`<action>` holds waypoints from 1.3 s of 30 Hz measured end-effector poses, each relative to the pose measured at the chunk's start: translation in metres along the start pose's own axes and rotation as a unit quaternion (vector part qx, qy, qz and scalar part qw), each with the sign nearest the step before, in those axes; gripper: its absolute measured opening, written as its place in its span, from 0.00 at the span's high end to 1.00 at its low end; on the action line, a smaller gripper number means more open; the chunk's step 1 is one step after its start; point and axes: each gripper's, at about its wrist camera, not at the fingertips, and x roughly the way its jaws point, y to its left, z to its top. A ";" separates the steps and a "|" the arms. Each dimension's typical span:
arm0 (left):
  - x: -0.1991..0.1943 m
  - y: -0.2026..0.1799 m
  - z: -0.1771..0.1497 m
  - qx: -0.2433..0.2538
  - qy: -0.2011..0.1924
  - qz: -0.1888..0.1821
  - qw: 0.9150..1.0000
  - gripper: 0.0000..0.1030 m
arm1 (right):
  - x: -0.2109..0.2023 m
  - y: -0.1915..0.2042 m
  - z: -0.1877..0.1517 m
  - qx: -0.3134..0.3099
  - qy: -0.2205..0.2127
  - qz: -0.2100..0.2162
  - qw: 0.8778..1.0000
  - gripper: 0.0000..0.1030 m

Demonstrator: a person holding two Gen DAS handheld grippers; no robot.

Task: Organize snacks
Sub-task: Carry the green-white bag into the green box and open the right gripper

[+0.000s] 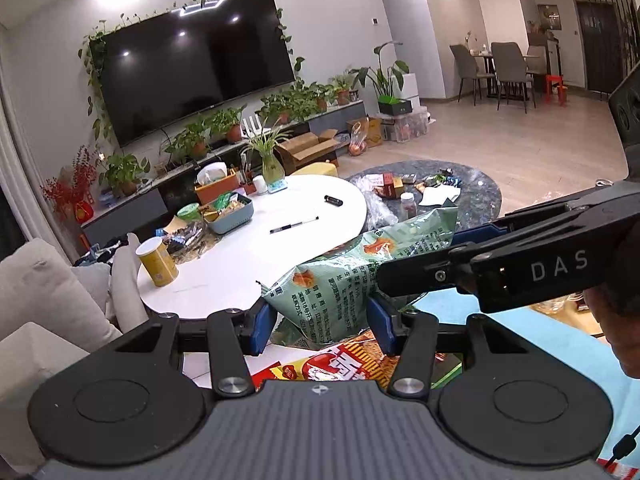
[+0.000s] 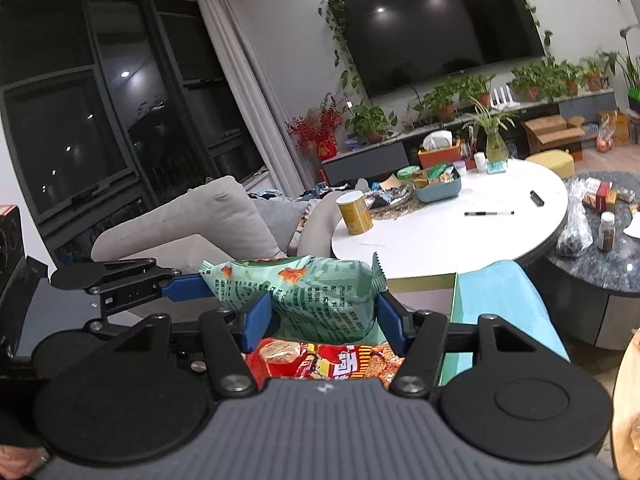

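Two grippers of mine meet at one green crinkled plastic snack bag (image 1: 344, 276).

My left gripper (image 1: 322, 322) has its blue pads spread, one on each side of the bag's lower part; I cannot tell if they touch it. My right gripper (image 2: 324, 322) is spread in the same way around the bag. The bag lies above a red and orange snack packet (image 2: 320, 360), its long axis running left to right in the right wrist view, near the white round table (image 1: 256, 264). On that table a grey-blue plastic basket (image 1: 234, 216) holds small snack packets, beside a yellow cylindrical can (image 1: 157, 261).
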 end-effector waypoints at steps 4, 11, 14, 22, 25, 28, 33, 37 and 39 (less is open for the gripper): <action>0.021 0.008 -0.001 -0.006 0.013 -0.003 1.000 0.54 | 0.014 -0.008 0.002 0.005 0.008 -0.002 1.000 0.35; 0.057 0.018 -0.006 -0.010 0.029 -0.003 1.000 0.54 | 0.039 -0.023 0.001 0.019 0.021 -0.008 1.000 0.35; 0.068 0.021 -0.008 -0.009 0.034 -0.001 0.999 0.54 | 0.049 -0.029 0.001 0.026 0.026 -0.009 0.999 0.35; 0.092 0.029 -0.017 -0.021 0.048 -0.004 0.999 0.54 | 0.071 -0.037 0.000 0.031 0.042 -0.019 0.998 0.35; 0.101 0.030 -0.021 -0.023 0.056 -0.006 0.998 0.54 | 0.076 -0.041 -0.001 0.035 0.046 -0.026 0.998 0.35; 0.107 0.030 -0.026 -0.030 0.065 -0.002 0.997 0.52 | 0.079 -0.044 -0.003 0.047 0.046 -0.037 0.997 0.35; 0.102 0.033 -0.031 -0.034 0.070 0.000 0.997 0.51 | 0.076 -0.046 -0.003 0.057 0.042 -0.041 0.997 0.35; 0.095 0.035 -0.028 -0.034 0.065 0.007 0.997 0.50 | 0.070 -0.043 -0.001 0.054 0.035 -0.045 0.997 0.35; 0.091 0.035 -0.026 -0.035 0.060 0.008 0.998 0.49 | 0.065 -0.039 0.001 0.050 0.030 -0.040 0.998 0.35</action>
